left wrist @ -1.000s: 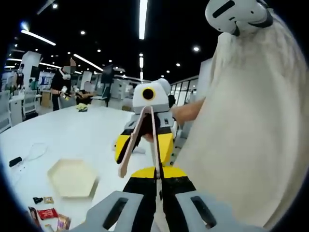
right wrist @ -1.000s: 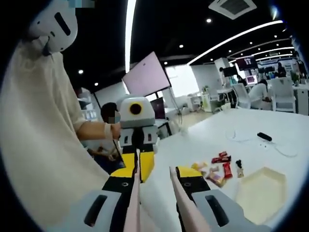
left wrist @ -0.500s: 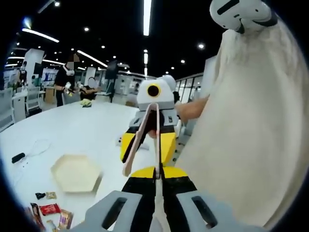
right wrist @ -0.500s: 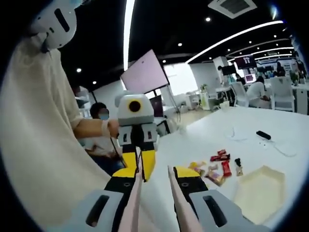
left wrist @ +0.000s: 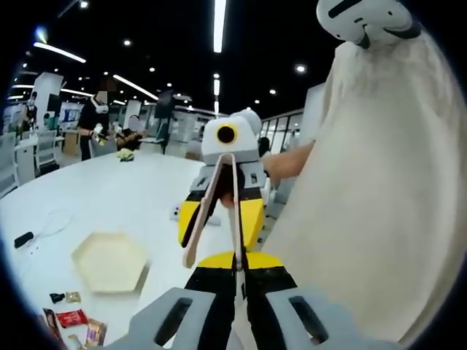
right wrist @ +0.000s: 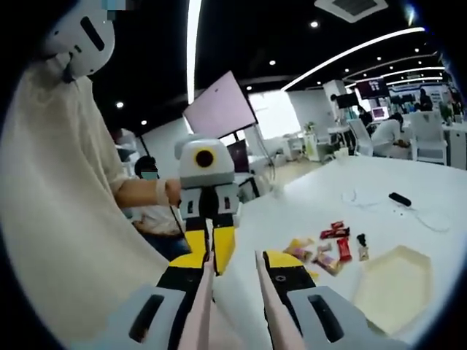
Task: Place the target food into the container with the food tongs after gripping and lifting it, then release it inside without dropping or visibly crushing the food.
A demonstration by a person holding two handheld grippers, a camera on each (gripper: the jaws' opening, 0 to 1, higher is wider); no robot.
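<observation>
Wooden food tongs (right wrist: 202,306) lie along my right gripper's (right wrist: 233,259) two jaws, which are shut on them; the tong arms stand apart with nothing between them. The two grippers face each other above the table edge. My left gripper (left wrist: 239,268) looks shut on the tip of one tong arm (left wrist: 234,219), and it appears head-on as the left gripper (right wrist: 208,244) in the right gripper view. The right gripper (left wrist: 221,219) faces the left camera. Wrapped snacks (right wrist: 325,251) lie in a loose group beside the pale hexagonal container (right wrist: 398,288); the snacks (left wrist: 69,317) and container (left wrist: 109,262) rest low on the left.
A person in a cream garment (left wrist: 365,204) stands close, a hand behind each gripper. A white table (left wrist: 109,197) carries a black device with a cable (right wrist: 400,199). People sit at far tables.
Both views have drifted slightly with the hands. The grippers, the tongs, the snacks and the container keep the same relation.
</observation>
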